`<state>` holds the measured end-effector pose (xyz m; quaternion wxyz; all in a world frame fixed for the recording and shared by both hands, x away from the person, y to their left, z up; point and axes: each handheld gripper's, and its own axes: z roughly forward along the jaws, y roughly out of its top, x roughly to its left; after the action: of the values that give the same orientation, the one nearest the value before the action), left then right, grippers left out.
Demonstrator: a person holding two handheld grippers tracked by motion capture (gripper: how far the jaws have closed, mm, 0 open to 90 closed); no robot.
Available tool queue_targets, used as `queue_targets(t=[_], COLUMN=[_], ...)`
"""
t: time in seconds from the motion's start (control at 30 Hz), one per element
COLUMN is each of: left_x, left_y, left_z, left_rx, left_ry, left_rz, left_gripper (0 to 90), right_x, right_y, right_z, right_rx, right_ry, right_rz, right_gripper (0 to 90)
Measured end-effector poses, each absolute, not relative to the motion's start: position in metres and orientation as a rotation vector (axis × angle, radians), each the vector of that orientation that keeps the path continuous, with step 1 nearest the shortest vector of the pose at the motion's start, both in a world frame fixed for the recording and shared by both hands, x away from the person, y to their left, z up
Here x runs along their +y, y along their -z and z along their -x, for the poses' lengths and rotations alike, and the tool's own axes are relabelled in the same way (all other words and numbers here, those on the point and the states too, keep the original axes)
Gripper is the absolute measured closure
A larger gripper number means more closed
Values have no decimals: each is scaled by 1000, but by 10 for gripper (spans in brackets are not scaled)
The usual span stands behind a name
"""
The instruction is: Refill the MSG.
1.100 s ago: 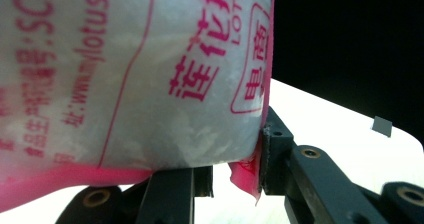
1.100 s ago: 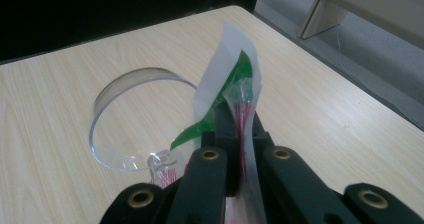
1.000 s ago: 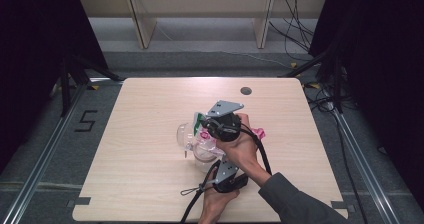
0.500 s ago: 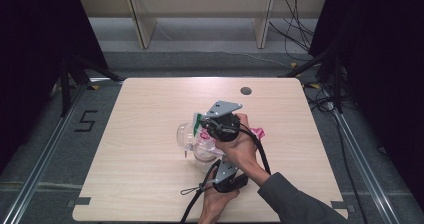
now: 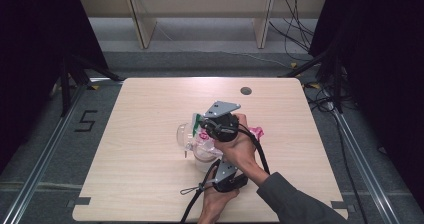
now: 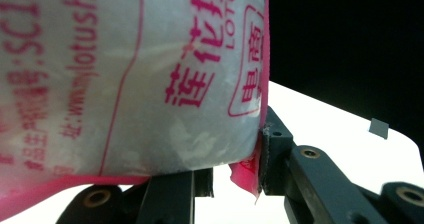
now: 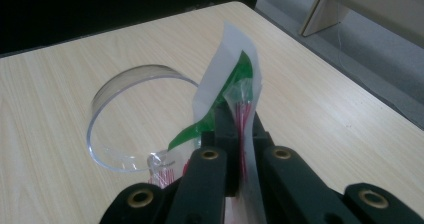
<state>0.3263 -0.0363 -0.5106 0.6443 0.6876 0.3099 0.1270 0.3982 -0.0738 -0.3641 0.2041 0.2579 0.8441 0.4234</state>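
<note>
A clear plastic bag (image 5: 207, 143) with pink print and a green-and-white top strip is held up over the middle of the table (image 5: 135, 149). My right gripper (image 5: 204, 126) is shut on the bag's top edge (image 7: 235, 79); its jaws (image 7: 235, 126) pinch the film from both sides. My left gripper (image 5: 216, 159) comes from the near side and is shut on the bag's pink bottom seam (image 6: 245, 171), with the printed bag (image 6: 125, 79) bulging above the jaws. A clear round container (image 5: 183, 134) lies on the table just left of the bag, its open rim (image 7: 140, 74) beyond the right jaws.
A small dark round hole (image 5: 245, 90) sits near the table's far edge. Black cables (image 5: 197, 196) trail from the grippers to the near edge. Wooden shelf legs (image 5: 141, 24) stand behind the table, and metal rails (image 5: 45, 154) run along both sides.
</note>
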Motion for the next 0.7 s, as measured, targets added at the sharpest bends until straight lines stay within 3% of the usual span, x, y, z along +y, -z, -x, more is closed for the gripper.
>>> queue_targets(t=[0.7], left_x=[-36], left_y=[511], left_z=[-325], left_rx=[708], left_ry=[-284], left_rz=[-1559], left_gripper=[722], right_x=[-72], right_y=[367], right_z=[-399], right_rx=[2358], right_ry=[-1166], right_rz=[-703], right_gripper=[900])
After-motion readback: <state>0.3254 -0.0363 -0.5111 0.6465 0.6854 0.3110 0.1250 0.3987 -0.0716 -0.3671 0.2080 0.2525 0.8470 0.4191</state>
